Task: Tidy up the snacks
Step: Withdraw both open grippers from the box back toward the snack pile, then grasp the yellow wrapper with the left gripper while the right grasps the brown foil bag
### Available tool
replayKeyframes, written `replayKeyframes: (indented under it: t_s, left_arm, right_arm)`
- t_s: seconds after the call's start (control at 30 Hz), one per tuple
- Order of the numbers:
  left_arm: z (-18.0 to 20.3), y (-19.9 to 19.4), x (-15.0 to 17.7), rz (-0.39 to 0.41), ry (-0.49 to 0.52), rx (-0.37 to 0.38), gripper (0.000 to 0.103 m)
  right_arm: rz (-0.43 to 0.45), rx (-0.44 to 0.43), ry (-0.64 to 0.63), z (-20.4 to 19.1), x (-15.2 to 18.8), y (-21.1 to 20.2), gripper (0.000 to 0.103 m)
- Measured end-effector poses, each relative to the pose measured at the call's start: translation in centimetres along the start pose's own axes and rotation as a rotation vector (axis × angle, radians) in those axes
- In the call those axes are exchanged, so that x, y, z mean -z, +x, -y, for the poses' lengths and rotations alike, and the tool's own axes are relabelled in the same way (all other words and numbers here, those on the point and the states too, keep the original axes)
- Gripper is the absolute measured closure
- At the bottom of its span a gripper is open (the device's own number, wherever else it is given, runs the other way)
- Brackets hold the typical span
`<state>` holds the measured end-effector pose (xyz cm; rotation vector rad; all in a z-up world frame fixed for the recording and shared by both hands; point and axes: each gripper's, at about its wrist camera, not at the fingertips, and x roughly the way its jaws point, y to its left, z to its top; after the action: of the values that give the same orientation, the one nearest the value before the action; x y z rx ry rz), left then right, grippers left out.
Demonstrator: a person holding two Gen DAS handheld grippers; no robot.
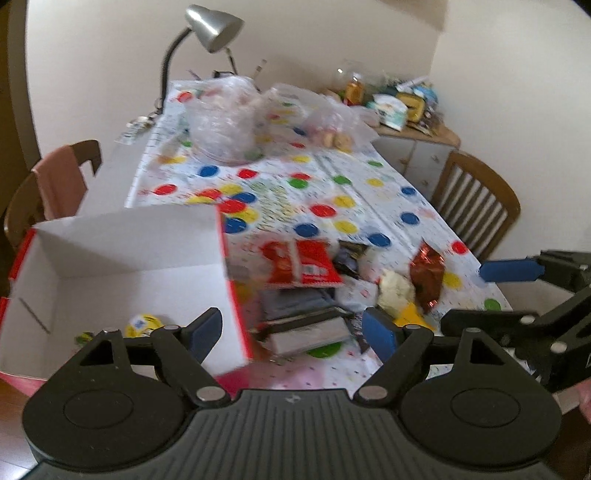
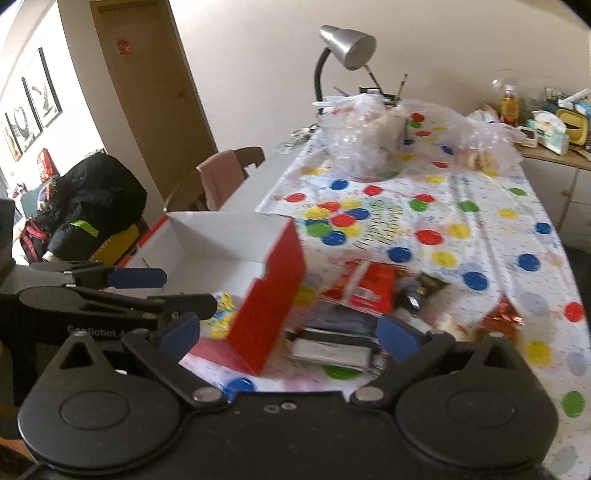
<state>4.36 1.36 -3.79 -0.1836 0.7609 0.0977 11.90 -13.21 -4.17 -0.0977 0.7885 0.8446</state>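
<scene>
Box: an open red box (image 1: pixel 110 266) with a white interior sits at the near left part of the table, on the spotted tablecloth (image 1: pixel 369 192).
Box contents: a yellow snack packet (image 1: pixel 142 325) lies on the box floor at the near side; a small dark-and-green item beside it is too blurred to name.
Snack pile: just right of the box, on the cloth, lie a red packet (image 1: pixel 306 264), a dark packet (image 1: pixel 351 254), a shiny red-brown foil packet (image 1: pixel 426 275), a pale lumpy snack (image 1: pixel 395 290) and a stack of flat silver-grey packs (image 1: pixel 306 325).
Far end of table: clear plastic bags (image 1: pixel 225 118) hold pale rounded items; what they are cannot be told.
Left gripper (image 1: pixel 295 328): held low over the near table edge, fingers spread wide apart with nothing between them, one blue pad over the box's right wall, the other over the pile.
Right gripper (image 2: pixel 291 332): likewise low and level, jaws wide and empty, aimed at the flat packs and the box corner.
Grippers together: side by side, close, each showing in the other's view.
Surroundings: a silver desk lamp (image 1: pixel 210 26) stands at the far edge; wooden chairs (image 1: pixel 476 206) flank the table.
</scene>
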Motion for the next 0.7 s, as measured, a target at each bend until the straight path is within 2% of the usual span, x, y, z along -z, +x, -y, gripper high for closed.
replayKeyframes:
  t_s: [0.27,0.57,0.7]
  left_arm:
    - [4.0,3.8,0.4,-0.051,0.04,0.037,0.02]
    - [7.6,8.3,0.7,-0.119,0.068,0.066,0.02]
    - [9.4,10.2,1.0,-0.153,0.078,0.081,0.02]
  right_arm:
    - [-0.021,0.063,0.006,5.9,1.8,-1.5,0.0]
    - [-0.058,0.128,0.076,12.9,2.4,0.3,0.0]
    - [-0.092,0.151,0.067,15.2,2.9,1.6,0.0]
